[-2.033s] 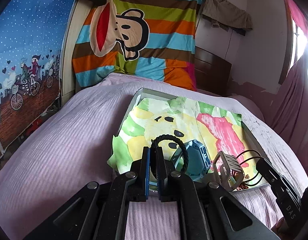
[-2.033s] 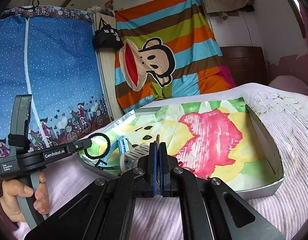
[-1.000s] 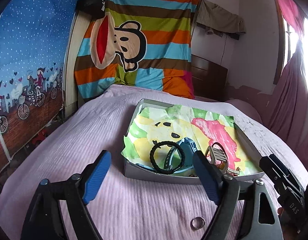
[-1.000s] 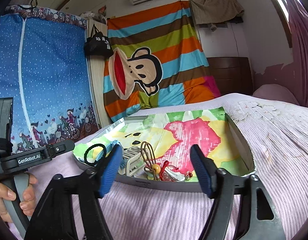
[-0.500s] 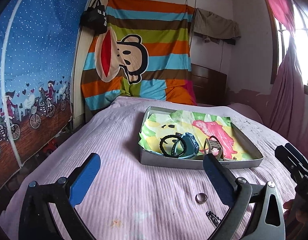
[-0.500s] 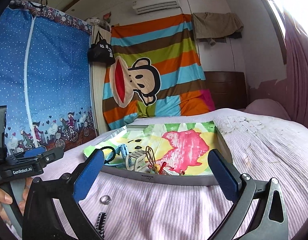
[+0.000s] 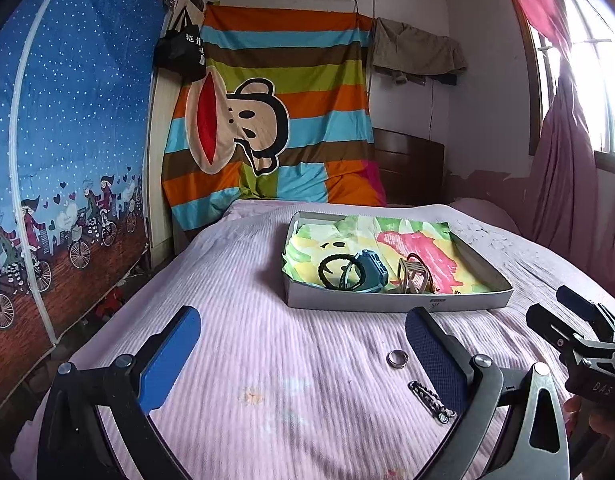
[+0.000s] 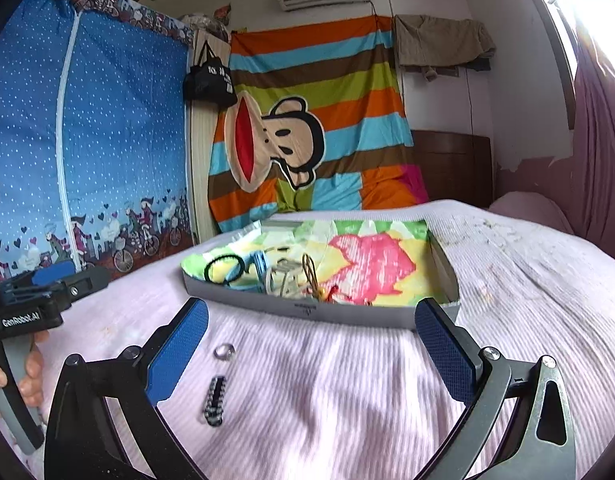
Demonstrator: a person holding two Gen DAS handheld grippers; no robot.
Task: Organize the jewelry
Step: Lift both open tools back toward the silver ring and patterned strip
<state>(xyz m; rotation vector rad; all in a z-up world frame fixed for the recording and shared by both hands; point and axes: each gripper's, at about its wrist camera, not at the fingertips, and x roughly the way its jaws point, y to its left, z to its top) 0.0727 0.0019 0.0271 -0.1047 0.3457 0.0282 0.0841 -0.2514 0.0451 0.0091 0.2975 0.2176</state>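
A shallow grey box [image 7: 395, 303] [image 8: 307, 309] lined with colourful paper sits on the pink bedspread. Inside lie a black braided bracelet [image 7: 341, 272] [image 8: 224, 269], a blue watch [image 7: 372, 269] [image 8: 259, 267], a beige hair clip [image 7: 414, 277] [image 8: 286, 274] and small red and gold pieces [image 8: 327, 291]. On the bedspread in front of the box rest a silver ring [image 7: 397, 358] [image 8: 224, 351] and a short metal chain piece [image 7: 431, 397] [image 8: 214, 401]. My left gripper [image 7: 303, 356] and right gripper [image 8: 311, 352] are both open wide and hold nothing, back from the box.
The pink bedspread [image 7: 267, 360] spreads around the box. A striped monkey blanket [image 7: 267, 120] hangs on the far wall, a blue fabric wardrobe [image 7: 59, 140] stands at left, pink curtains [image 7: 567, 184] at right. A hand [image 8: 27, 372] holds the left gripper's handle.
Both grippers opened, leaving the black bracelet and other pieces in the box, then drew back toward the near side of the bed. The ring and chain piece came into view.
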